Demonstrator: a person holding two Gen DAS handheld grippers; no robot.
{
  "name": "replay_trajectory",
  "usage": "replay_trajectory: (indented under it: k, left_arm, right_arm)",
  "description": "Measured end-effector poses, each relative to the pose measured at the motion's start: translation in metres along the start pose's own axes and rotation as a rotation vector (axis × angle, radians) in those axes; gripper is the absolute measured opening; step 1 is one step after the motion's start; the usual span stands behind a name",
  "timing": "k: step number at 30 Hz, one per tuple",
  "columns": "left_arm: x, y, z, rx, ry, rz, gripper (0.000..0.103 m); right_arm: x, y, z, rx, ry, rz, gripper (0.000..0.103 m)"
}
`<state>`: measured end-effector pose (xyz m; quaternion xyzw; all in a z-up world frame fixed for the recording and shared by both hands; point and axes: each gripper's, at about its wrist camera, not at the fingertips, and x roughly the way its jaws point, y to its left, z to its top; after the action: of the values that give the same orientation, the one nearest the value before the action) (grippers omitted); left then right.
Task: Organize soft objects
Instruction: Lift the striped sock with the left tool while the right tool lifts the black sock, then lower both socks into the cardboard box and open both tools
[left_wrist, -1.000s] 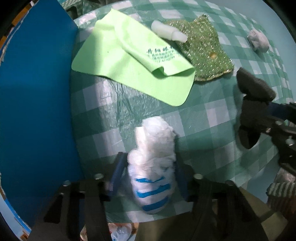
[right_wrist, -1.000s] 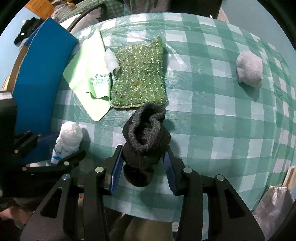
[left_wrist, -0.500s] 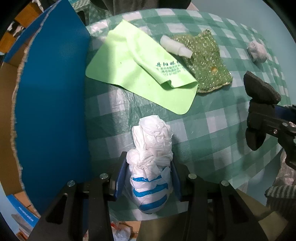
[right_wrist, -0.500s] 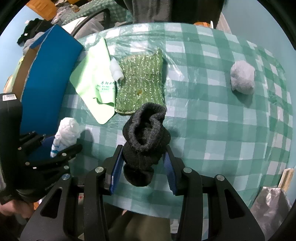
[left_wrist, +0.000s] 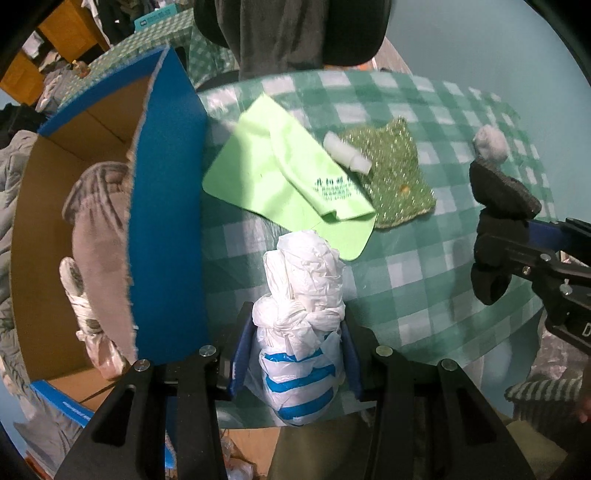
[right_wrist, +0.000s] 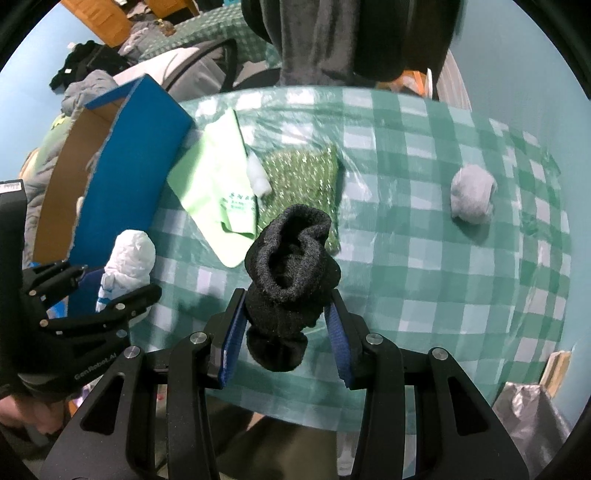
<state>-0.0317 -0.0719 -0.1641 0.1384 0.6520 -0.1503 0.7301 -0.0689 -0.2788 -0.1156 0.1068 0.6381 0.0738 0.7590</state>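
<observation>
Worktop (right_wrist: 424, 266): round top under a green-and-white check cover with a glossy clear film over it.
Box (left_wrist: 166, 229): cardboard, blue outside and plain brown inside, open at the top; stands at 9 o'clock of the worktop, its blue wall just beside the cover's edge. Grey fabric and a crumpled pale bag lie inside.
Light green cloth (left_wrist: 280, 177): thin, smooth, flat, one corner folded over with dark printed lettering; lies at 11 o'clock in the left wrist view.
Glitter cloth (left_wrist: 399, 181): coarse green weave with sparkling threads, roughly square, flat; touches the light green cloth on its right side.
Plastic bag bundle (left_wrist: 301, 332): crinkled white film knotted into a lump, blue stripes on its lower part; long axis runs away from the camera toward 12 o'clock.
Left gripper (left_wrist: 295, 354): blue-padded fingers pressed on both sides of the plastic bag bundle, held above the worktop's near edge beside the box.
Black sock (right_wrist: 290, 280): fuzzy knit, rolled; open cuff points up and away toward 12 o'clock.
Right gripper (right_wrist: 284, 343): clamped on the black sock's lower half, above the worktop.
Grey ball (right_wrist: 472, 199): soft rolled lump, alone at 2 o'clock in the right wrist view.
White piece (left_wrist: 347, 155): small, stubby, on the seam between both cloths.
</observation>
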Motion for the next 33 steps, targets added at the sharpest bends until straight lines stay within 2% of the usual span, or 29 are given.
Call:
replay_trajectory:
  k: [9, 33]
  left_arm:
    - [-0.036, 0.011, 0.008, -0.037, -0.048, -0.014, 0.043]
    - [-0.068, 0.046, 0.010, -0.141, -0.118, -0.025, 0.043]
  right_arm:
    - [-0.015, 0.011, 0.011, -0.024, -0.030, 0.007, 0.042]
    - [-0.034, 0.054, 0.032, -0.107, -0.066, 0.055, 0.042]
